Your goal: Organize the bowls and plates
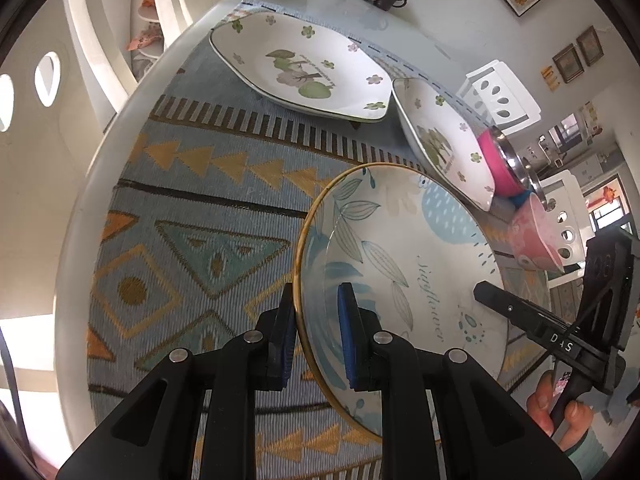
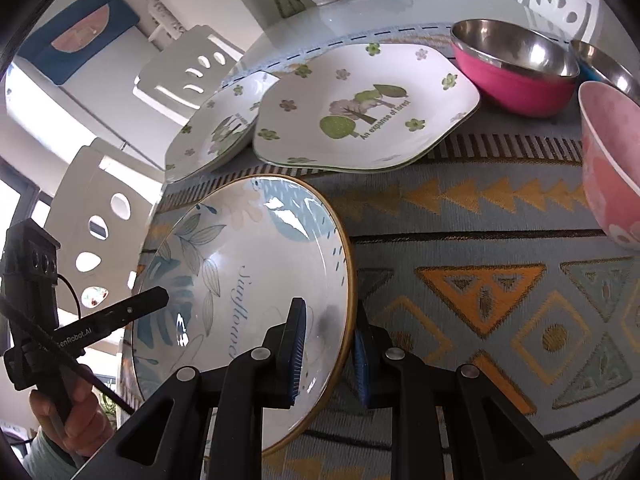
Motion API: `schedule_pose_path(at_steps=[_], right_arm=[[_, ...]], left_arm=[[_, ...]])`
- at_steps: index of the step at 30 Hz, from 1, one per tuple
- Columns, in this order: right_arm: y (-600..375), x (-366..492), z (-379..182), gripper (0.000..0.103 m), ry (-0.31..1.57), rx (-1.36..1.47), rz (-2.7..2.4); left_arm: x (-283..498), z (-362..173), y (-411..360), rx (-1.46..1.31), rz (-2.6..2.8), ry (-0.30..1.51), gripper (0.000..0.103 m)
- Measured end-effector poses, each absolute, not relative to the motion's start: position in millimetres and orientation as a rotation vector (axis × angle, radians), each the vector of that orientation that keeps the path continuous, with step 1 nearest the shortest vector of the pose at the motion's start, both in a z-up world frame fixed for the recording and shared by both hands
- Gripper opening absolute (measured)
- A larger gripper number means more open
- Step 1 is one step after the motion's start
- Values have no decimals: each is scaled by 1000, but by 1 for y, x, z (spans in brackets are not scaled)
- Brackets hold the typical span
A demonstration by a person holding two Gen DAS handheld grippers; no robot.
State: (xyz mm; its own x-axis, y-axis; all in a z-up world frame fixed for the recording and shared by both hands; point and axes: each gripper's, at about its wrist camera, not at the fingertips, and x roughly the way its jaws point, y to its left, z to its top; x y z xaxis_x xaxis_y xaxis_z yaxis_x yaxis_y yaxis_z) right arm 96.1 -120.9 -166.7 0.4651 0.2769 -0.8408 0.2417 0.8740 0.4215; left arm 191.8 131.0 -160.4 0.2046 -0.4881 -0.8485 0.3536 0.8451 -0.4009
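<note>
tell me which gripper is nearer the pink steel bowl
Right. The right gripper grips the leaf plate's rim on the side facing the pink steel bowl; the left gripper grips the opposite rim.

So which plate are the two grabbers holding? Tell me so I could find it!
Look at the patterned mat on the table. Nearest the cameras is a round plate, with the left gripper and right gripper each straddling its edge. Unlike the two squarish tree plates behind it, it has a gold rim, blue leaves and curly writing.
</note>
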Motion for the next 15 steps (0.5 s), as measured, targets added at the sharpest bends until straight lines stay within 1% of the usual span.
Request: schedule_pose_path(at_steps=[6,15], right_arm=[[-111,89,-161,21,1094,537,52],[-80,83,-153,21,1105,516,120]], left_arm=[[185,-151,142,-119,-586,1225,16],[166,-141,180,-159,-520,1206,16]])
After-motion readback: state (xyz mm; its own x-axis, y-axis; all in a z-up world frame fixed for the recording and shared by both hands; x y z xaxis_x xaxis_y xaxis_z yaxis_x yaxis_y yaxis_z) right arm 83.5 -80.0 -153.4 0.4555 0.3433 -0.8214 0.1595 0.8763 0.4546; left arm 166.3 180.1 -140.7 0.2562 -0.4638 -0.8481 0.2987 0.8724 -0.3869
